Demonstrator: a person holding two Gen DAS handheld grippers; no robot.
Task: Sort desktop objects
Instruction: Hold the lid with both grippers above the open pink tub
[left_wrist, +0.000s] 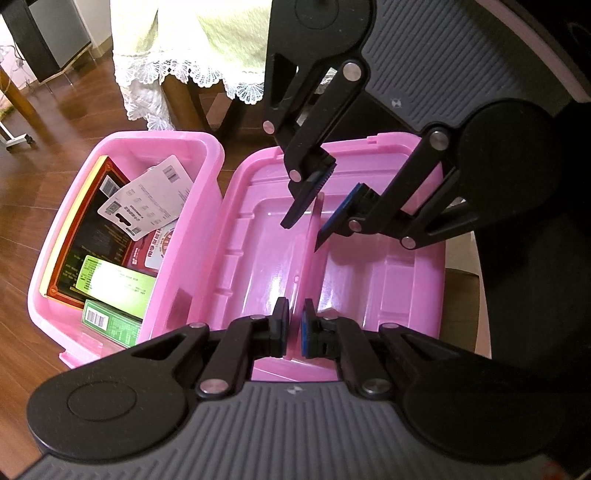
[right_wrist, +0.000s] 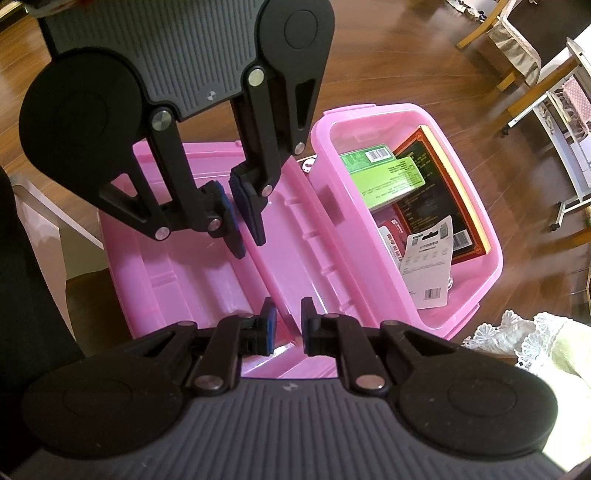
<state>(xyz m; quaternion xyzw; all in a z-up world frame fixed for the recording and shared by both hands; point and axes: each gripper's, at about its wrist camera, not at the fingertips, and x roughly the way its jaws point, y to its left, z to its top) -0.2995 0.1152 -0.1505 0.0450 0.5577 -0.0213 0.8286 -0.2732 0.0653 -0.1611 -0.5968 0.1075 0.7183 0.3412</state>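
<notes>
An upturned pink lid (left_wrist: 369, 280) lies beside an open pink box (left_wrist: 218, 155) on the wood floor side. A thin raised rib (left_wrist: 314, 236) runs along the lid's middle. My left gripper (left_wrist: 294, 328) is shut on the near end of that rib. Facing it, my right gripper (left_wrist: 303, 236) straddles the rib farther along, its jaws a little apart. In the right wrist view the right gripper (right_wrist: 288, 328) is at the bottom, the left gripper (right_wrist: 249, 248) above it over the lid (right_wrist: 177, 273). The box (right_wrist: 321, 147) holds a dark red-edged carton (left_wrist: 85, 229), green packs (left_wrist: 118, 280) and a white card (left_wrist: 147, 199).
A table with a pale lace-edged cloth (left_wrist: 177, 44) stands behind the box. Brown wood floor (left_wrist: 37, 206) surrounds it. A white wheeled rack (right_wrist: 569, 147) and wooden chair legs (right_wrist: 480, 29) stand at the far right. A dark seat edge (right_wrist: 22, 258) borders the lid.
</notes>
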